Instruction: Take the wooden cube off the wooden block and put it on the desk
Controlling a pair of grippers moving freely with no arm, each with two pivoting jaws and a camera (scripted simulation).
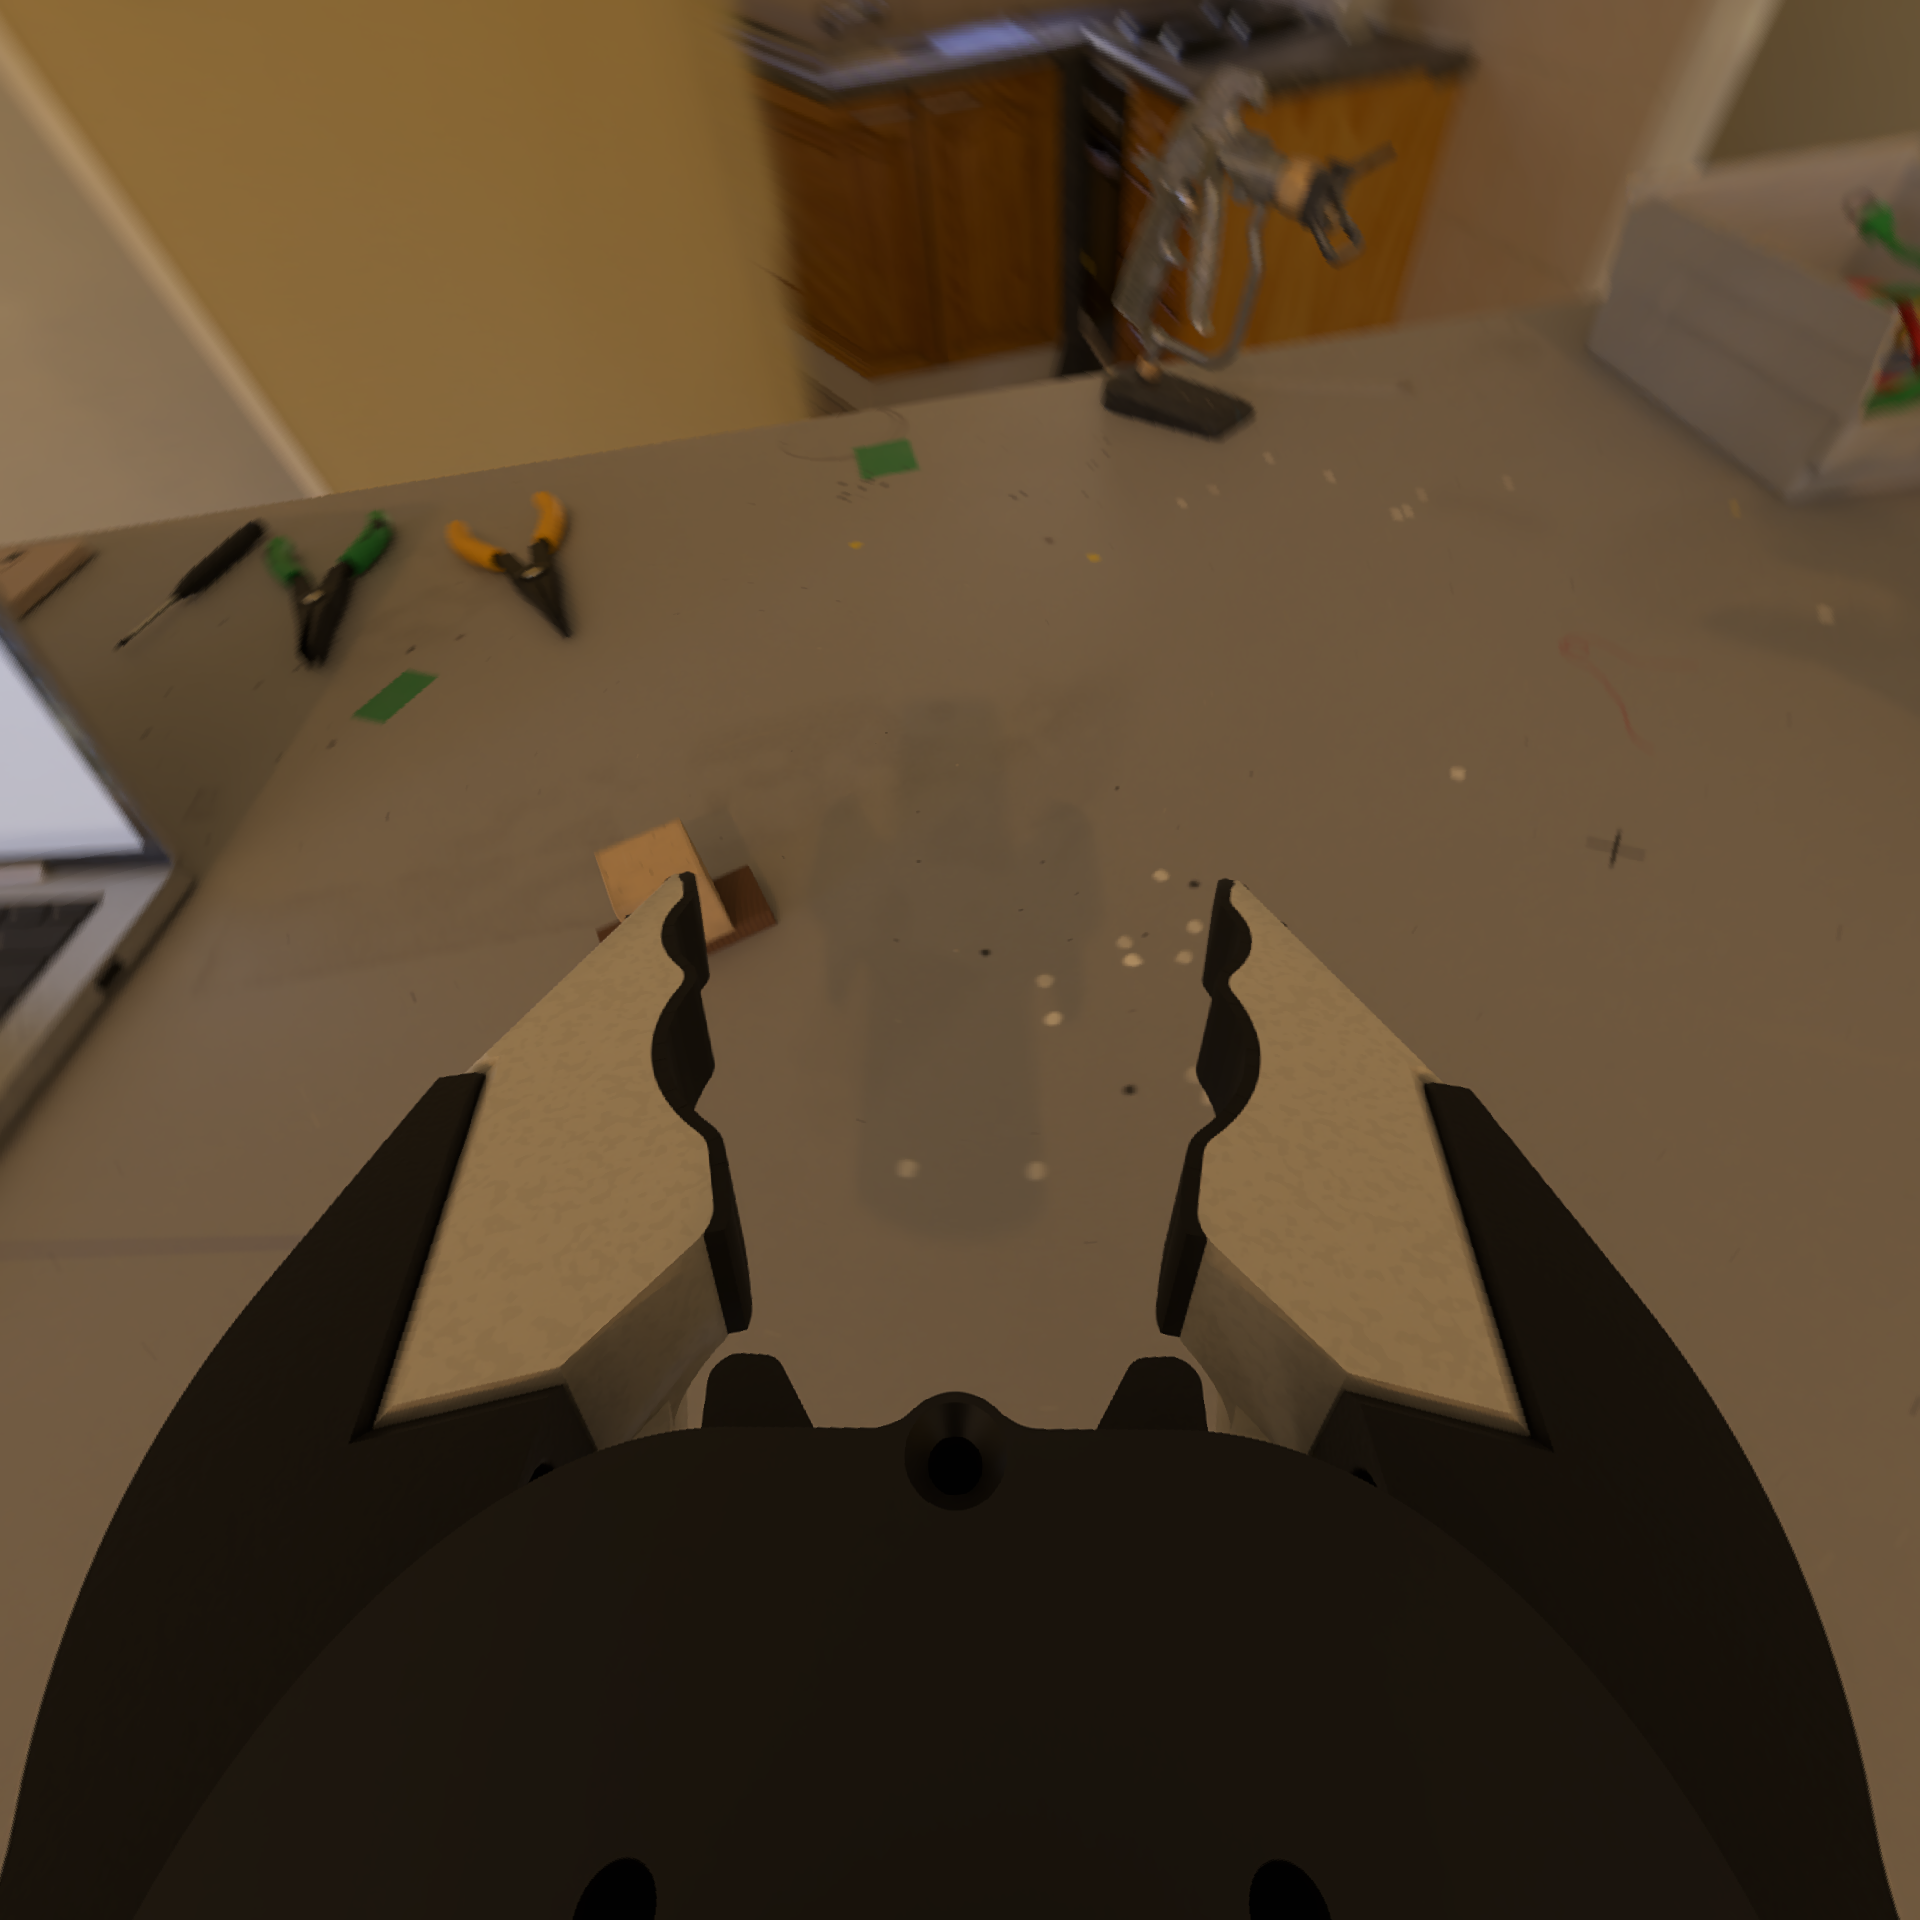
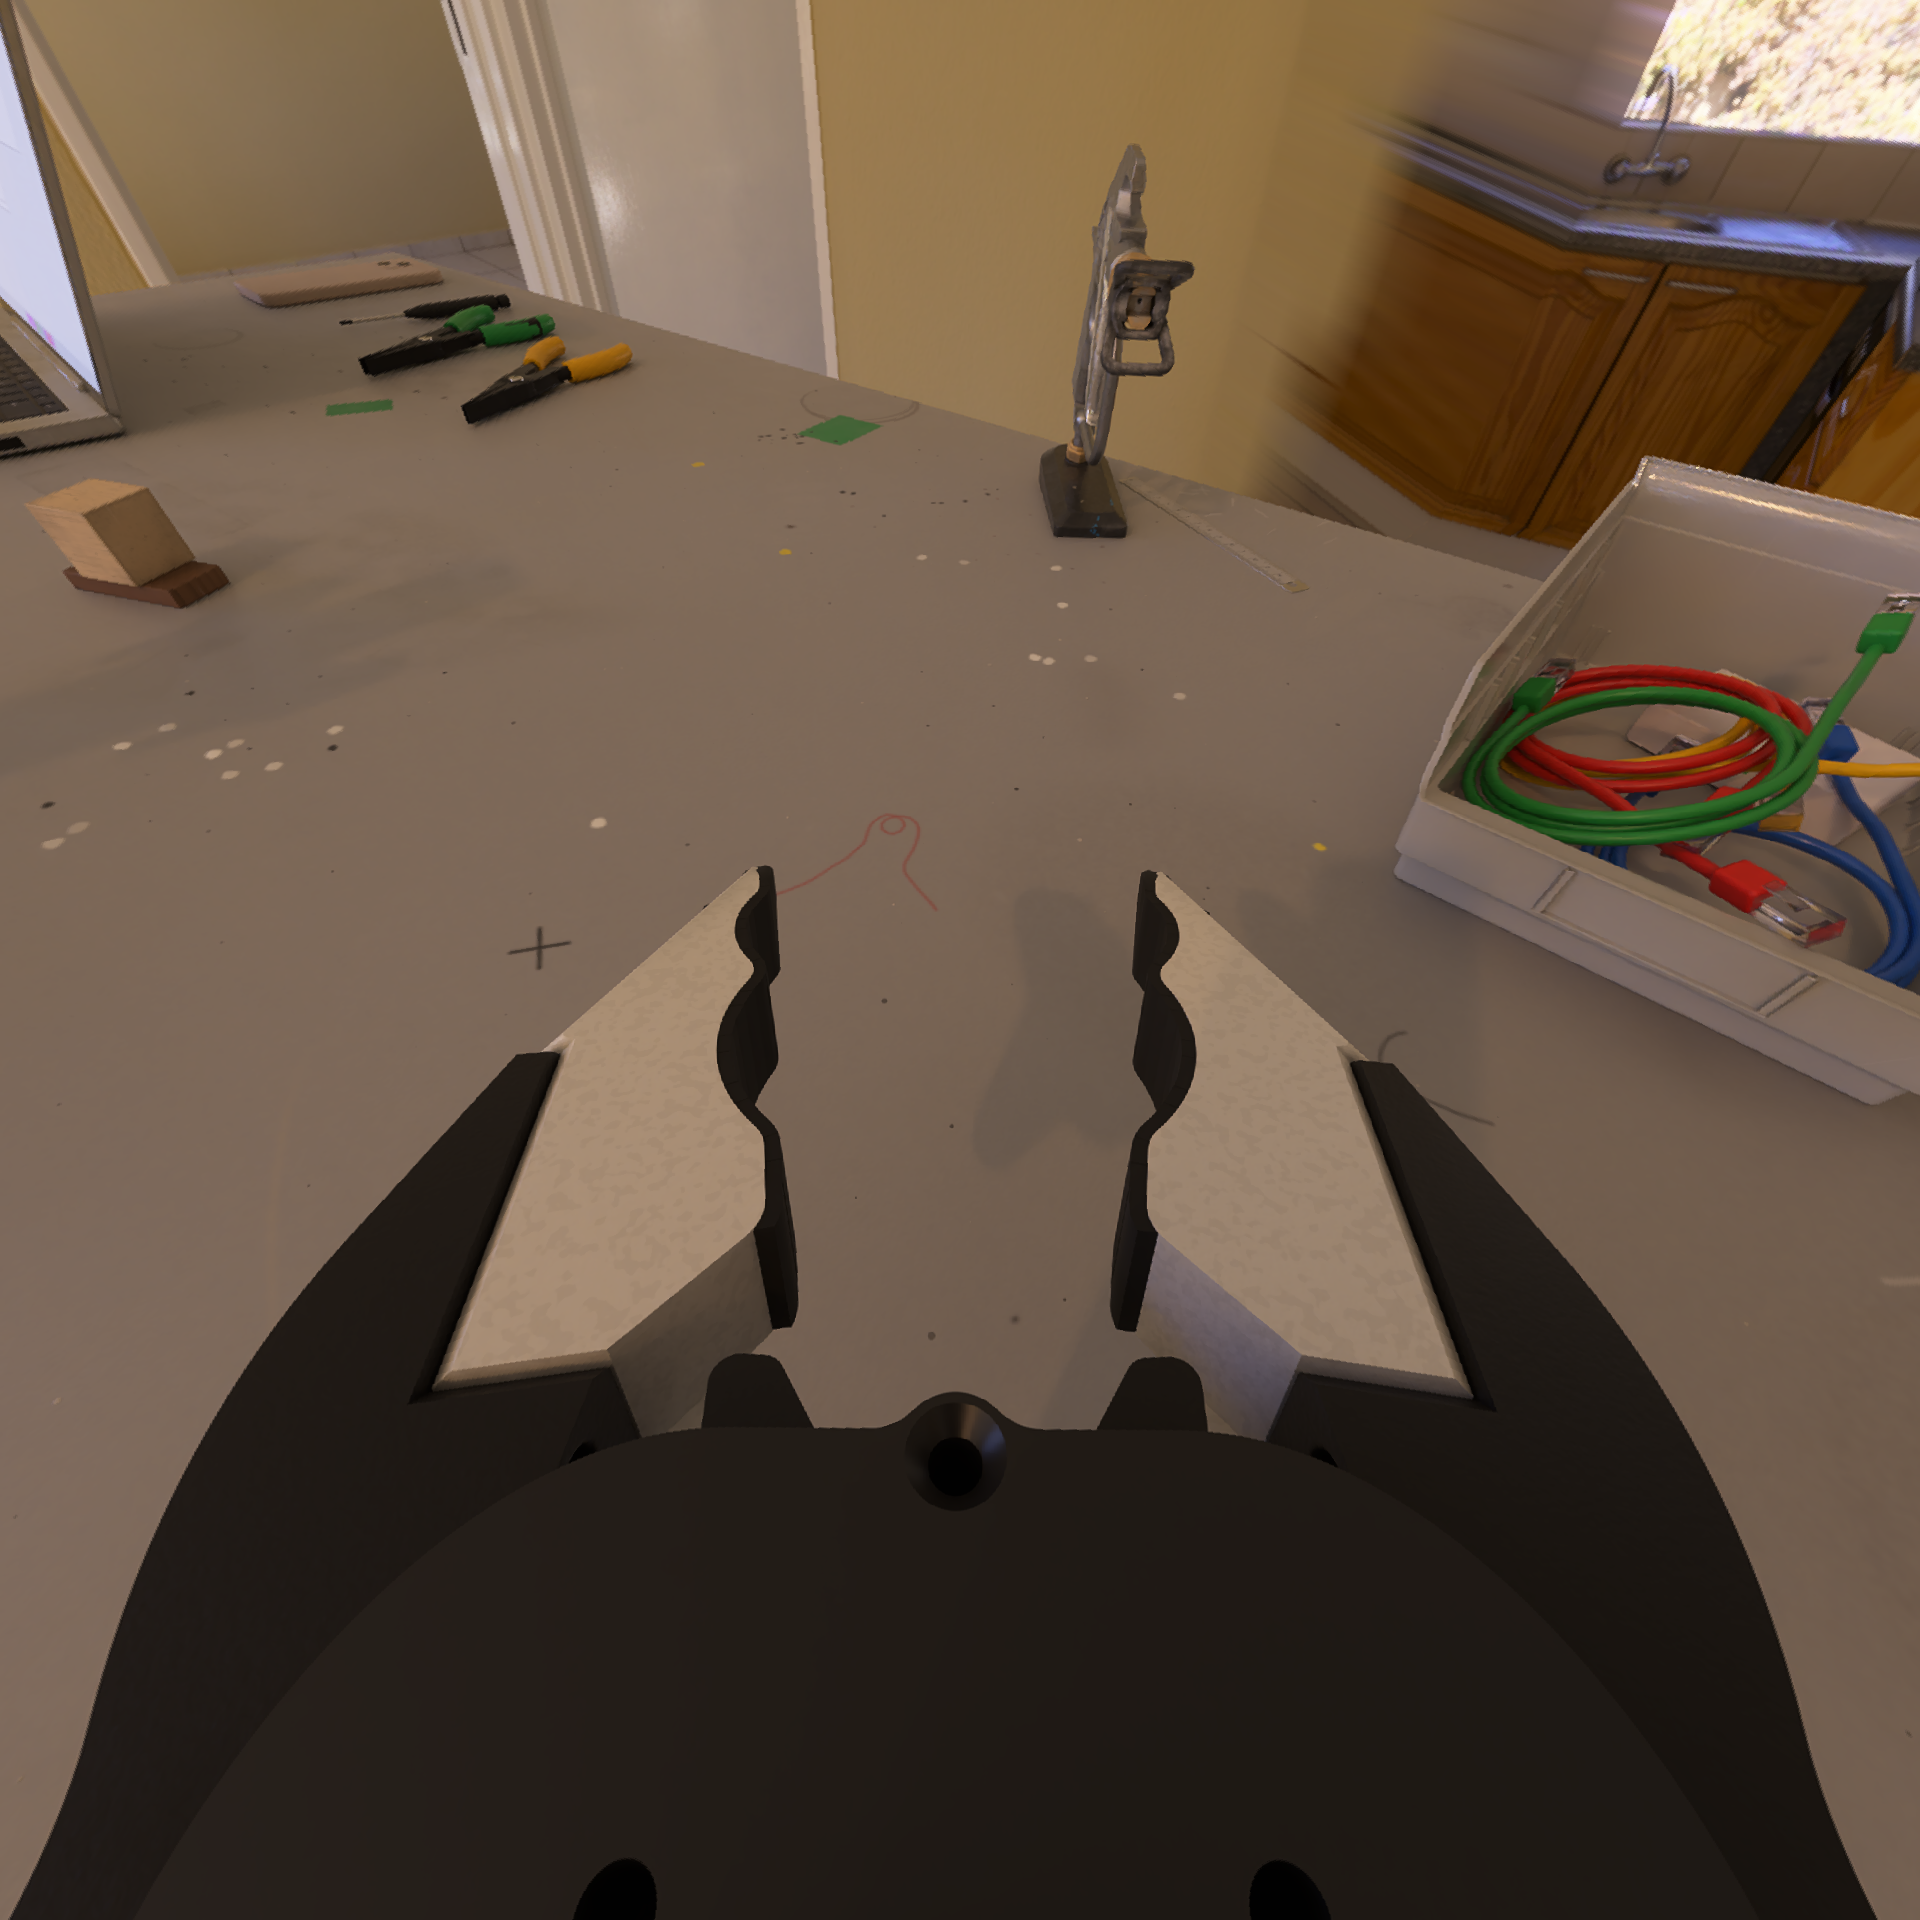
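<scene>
Resting wooden cube (image 2: 109, 530) atop wooden block (image 2: 156, 584), unlabelled

Wooden cube (image 2: 109, 530) on wooden block (image 2: 156, 584), far left on the tabletop (image 2: 935, 675). Behind: laptop (image 2: 42, 312), pliers (image 2: 545, 374), cutters (image 2: 457, 341), screwdriver (image 2: 436, 310), phone (image 2: 338, 281). Spray gun on its stand (image 2: 1112, 343) at the far edge, centre. Tray (image 2: 1621, 925) of coiled cables (image 2: 1652, 769) at right.

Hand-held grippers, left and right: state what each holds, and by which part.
Nothing is held. The left hand-held gripper and right hand-held gripper are open; the wooden cube sits untouched.
</scene>
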